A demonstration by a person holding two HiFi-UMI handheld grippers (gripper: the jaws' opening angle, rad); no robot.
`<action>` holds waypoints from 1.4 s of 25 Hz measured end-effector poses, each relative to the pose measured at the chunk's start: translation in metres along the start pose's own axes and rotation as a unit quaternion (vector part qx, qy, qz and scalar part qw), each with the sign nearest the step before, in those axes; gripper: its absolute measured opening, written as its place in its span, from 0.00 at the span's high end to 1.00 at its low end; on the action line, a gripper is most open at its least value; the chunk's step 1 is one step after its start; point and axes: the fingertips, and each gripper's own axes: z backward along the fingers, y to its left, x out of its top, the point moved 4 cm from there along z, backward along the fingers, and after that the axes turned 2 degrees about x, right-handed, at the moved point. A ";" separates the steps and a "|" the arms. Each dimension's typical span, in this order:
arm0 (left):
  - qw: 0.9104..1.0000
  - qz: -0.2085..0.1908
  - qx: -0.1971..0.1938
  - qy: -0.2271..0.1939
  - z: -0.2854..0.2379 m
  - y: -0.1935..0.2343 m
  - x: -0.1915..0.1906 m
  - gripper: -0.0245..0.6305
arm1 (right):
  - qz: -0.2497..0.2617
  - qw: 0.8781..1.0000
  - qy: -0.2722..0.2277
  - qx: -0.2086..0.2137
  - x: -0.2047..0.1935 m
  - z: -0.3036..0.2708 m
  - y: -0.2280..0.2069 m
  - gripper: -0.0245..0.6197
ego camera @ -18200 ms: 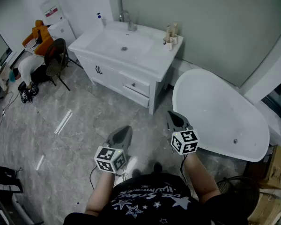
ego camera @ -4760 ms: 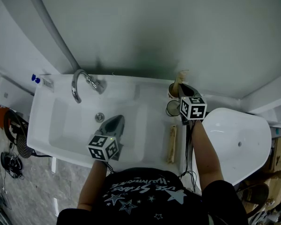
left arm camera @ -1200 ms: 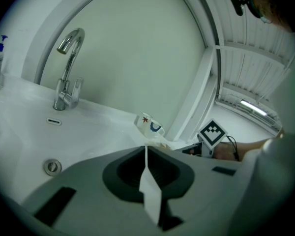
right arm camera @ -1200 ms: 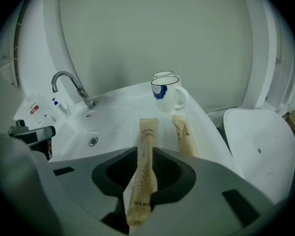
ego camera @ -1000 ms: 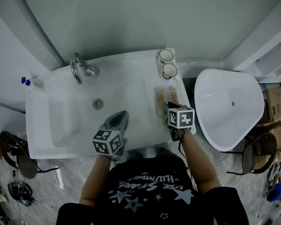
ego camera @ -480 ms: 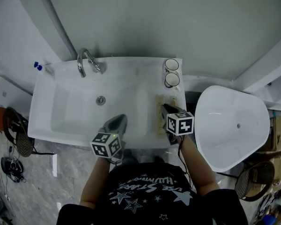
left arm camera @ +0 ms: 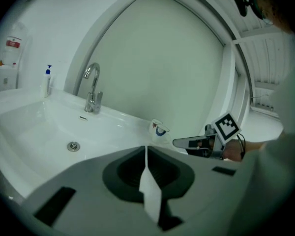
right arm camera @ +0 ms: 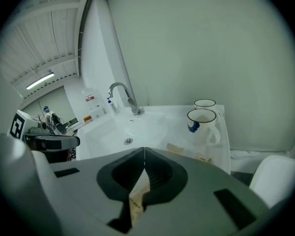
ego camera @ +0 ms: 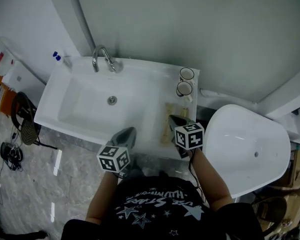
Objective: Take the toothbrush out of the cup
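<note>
Head view: your right gripper (ego camera: pixel 172 118) has just closed its jaws on nothing — the toothbrush (ego camera: pixel 165 126) seems to lie flat on the tabletop (ego camera: pixel 157 89) just beneath it, near the two cups (ego camera: pixel 184 88). Your left gripper (ego camera: pixel 131 130), also closed and empty, hovers over the front edge of the sink (ego camera: pixel 90 109).

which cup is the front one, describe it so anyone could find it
Find the white sink and follow its flat top to the right, away from the tap, to the back corner by the wall. Two white dark-rimmed cups stand there; the front cup is nearer the person than the rear cup and shows a blue mark.
</note>
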 end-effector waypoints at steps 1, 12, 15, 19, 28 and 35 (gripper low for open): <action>1.000 0.003 0.008 -0.004 0.005 -0.005 -0.003 0.93 | 0.004 1.000 0.002 0.008 -0.002 0.003 0.001 0.94; 0.993 0.050 0.099 -0.051 0.068 -0.051 -0.056 0.93 | 0.056 0.994 0.029 0.091 -0.038 0.039 0.020 0.94; 0.989 0.061 0.117 -0.061 0.087 -0.060 -0.066 0.93 | 0.059 0.992 0.032 0.107 -0.044 0.043 0.026 0.94; 0.986 0.065 0.137 -0.075 0.109 -0.060 -0.071 0.93 | 0.052 0.990 0.020 0.130 -0.044 0.041 0.037 0.94; 0.978 0.095 0.162 -0.094 0.162 -0.061 -0.102 0.93 | 0.073 0.986 0.027 0.144 -0.055 0.047 0.074 0.94; 0.974 0.109 0.171 -0.101 0.214 -0.076 -0.133 0.93 | 0.081 0.986 0.027 0.145 -0.080 0.077 0.111 0.94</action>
